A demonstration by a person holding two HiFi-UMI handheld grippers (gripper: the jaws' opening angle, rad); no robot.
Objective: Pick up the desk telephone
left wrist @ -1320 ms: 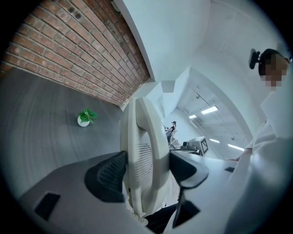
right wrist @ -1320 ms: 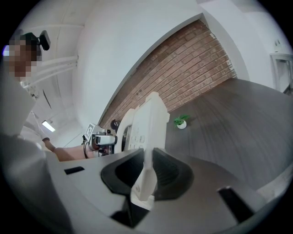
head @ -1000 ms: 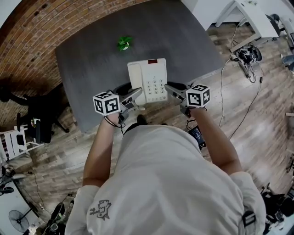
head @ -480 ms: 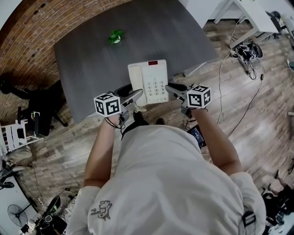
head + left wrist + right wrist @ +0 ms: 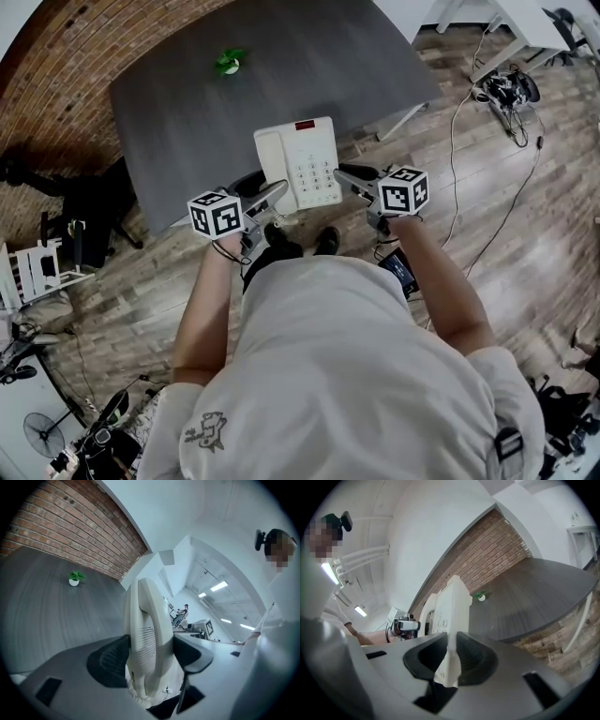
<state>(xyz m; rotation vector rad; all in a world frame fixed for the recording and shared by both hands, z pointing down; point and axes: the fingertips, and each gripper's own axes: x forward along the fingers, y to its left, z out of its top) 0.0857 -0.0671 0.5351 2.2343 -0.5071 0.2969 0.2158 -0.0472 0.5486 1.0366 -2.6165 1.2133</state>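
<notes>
One desk telephone, off-white, held in the air between two grippers. It hangs over the near edge of the worktop, its near end out above the floor.

- Handset: seated on the telephone's left side, with a coiled cord hanging beneath it.
- Keypad: on the right half of the face, with a red display strip at the far end.
- Left gripper: jaws spread wide and clamped on the handset side, a dark pad pressed against each flank. Its marker cube is turned up toward the head view.
- Right gripper: jaws nearly together, clamped on the thin right rim of the telephone's base. Its marker cube is likewise turned up.
- Worktop: dark grey, with rounded corners.
- One small potted plant: green, in a white pot. It stands toward the far left part of the worktop, well apart from the telephone.
- Brick wall: runs behind the far left side of the worktop.
- Floor: wood planks. A black chair stands off the worktop's left edge, and a loose cable trails to the right.
- Person: light shirt, bare forearms reaching out to both grippers. Dark shoes show just below the telephone.
</notes>
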